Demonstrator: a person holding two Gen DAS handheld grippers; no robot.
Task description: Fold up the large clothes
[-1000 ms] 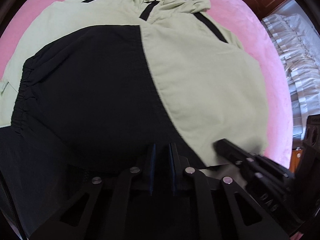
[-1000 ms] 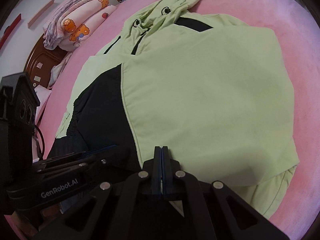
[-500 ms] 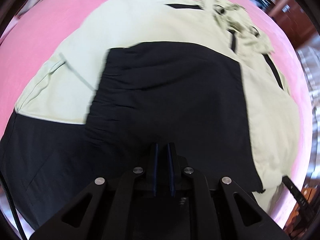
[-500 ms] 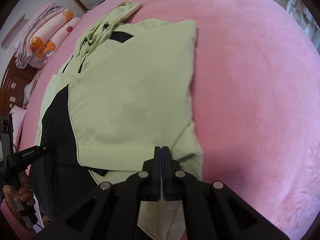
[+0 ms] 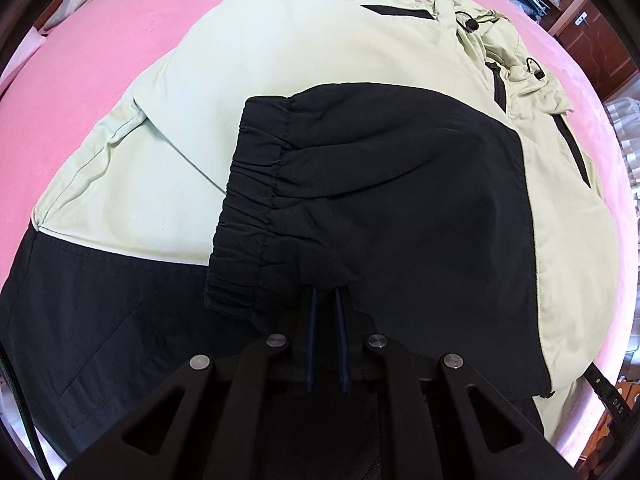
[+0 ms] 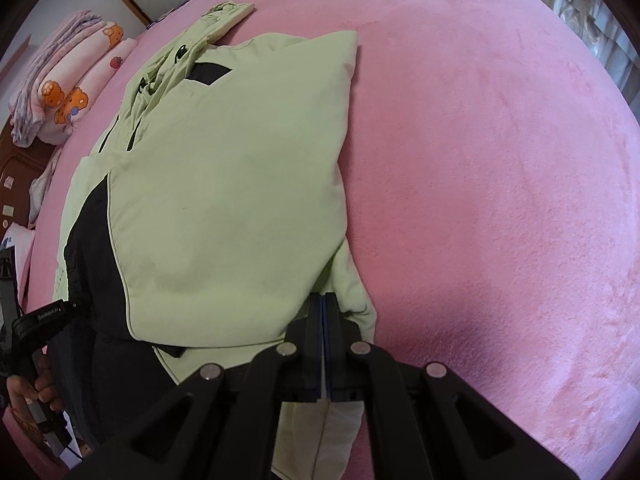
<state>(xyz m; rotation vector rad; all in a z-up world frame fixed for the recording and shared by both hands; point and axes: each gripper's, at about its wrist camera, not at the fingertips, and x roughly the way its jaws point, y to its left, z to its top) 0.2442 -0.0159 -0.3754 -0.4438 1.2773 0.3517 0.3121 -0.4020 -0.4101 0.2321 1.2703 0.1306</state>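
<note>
**Jacket part-folded on the pink bed, both grippers pinching cloth**

On the pink bed point(image 5: 120, 40), seen from the left wrist, one pale green and black jacket point(image 5: 280, 60) lies spread flat with its hood point(image 5: 500, 40) at the far end. One black sleeve point(image 5: 400, 200), with an elastic cuff point(image 5: 256, 200), is laid across the body of the garment. The left gripper point(image 5: 325, 304) has its jaws nearly closed, and the black cloth of the sleeve runs down between them, so it appears to grip that sleeve near the cuff. Two cord stoppers show at the hood. A dark strip of the other gripper tool shows at the lower right edge.

From the right wrist, the same jacket point(image 6: 240, 180) lies on the bed with its green right side turned over onto the middle, making a straight folded edge toward the bare pink cover point(image 6: 480, 200). The right gripper point(image 6: 323, 312) is closed tight on green cloth at the near corner of that flap; pale lining hangs below the jaws. At the lower left a hand point(image 6: 28, 392) holds the left tool. One stack of folded quilts point(image 6: 68, 80) sits past the head of the bed.

As a judgement, the side folds look about laid, with both grips not yet let go. Folding the length, hem toward hood, seems left to do, so the task is perhaps halfway.
</note>
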